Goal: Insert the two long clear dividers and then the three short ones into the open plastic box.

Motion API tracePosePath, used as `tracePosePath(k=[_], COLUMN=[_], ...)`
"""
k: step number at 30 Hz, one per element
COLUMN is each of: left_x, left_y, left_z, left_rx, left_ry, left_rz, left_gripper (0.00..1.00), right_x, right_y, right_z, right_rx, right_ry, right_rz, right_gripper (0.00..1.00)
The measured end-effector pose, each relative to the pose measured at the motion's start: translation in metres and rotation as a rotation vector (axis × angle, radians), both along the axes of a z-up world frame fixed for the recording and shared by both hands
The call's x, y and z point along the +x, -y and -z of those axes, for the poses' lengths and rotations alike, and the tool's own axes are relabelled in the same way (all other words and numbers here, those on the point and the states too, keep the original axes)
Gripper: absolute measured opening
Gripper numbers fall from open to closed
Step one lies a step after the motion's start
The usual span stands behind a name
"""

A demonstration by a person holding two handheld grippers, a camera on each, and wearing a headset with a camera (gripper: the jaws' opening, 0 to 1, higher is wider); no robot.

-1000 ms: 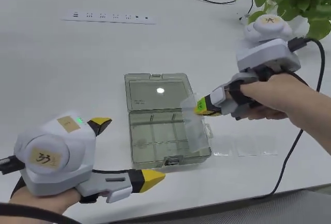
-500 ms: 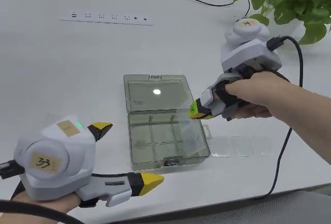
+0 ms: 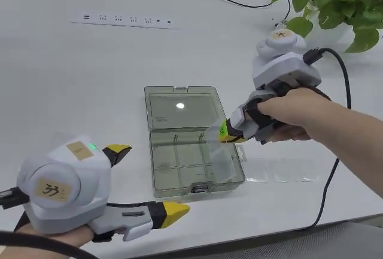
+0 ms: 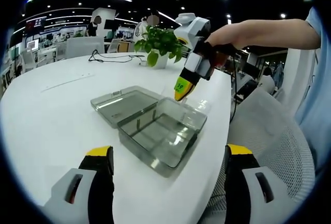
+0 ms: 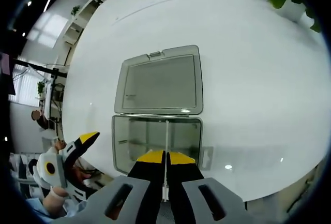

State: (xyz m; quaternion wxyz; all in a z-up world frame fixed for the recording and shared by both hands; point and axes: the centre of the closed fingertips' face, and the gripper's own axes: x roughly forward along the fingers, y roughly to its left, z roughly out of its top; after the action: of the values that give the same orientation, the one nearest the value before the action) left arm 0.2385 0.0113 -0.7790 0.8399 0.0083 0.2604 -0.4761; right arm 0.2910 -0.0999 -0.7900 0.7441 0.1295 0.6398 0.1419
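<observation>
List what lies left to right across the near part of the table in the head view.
left gripper → open plastic box → spare clear dividers lying flat. The right gripper, holding a clear divider over the box, overlaps both and is left out.

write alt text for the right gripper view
The right claw, shut on a clear divider seen edge-on, holds it over the tray of an open plastic box on a white table. The lid lies flat beyond.

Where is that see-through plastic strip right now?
In the head view the clear divider is pinched in the right gripper, right of centre. It is held over the right part of the open box.
</observation>
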Motion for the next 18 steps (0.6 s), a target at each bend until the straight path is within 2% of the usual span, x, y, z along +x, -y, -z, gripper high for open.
tracePosePath(k=[8,18], left_x=[-0.0024,-0.0025], left_y=[0.0002,-0.0016], left_z=[0.0033,0.0059], left_rx=[-0.002,0.000], left_ry=[-0.010,-0.018], left_rz=[0.001,-0.001], left_gripper=[0.89,0.88], right_x=[-0.0093,-0.0037], right_y=[-0.0072,-0.0023], right_z=[0.0000,0.0044], right_rx=[-0.005,-0.014], right_ry=[-0.001,-0.008], right_rz=[-0.009,-0.007], right_gripper=[0.01,0.01])
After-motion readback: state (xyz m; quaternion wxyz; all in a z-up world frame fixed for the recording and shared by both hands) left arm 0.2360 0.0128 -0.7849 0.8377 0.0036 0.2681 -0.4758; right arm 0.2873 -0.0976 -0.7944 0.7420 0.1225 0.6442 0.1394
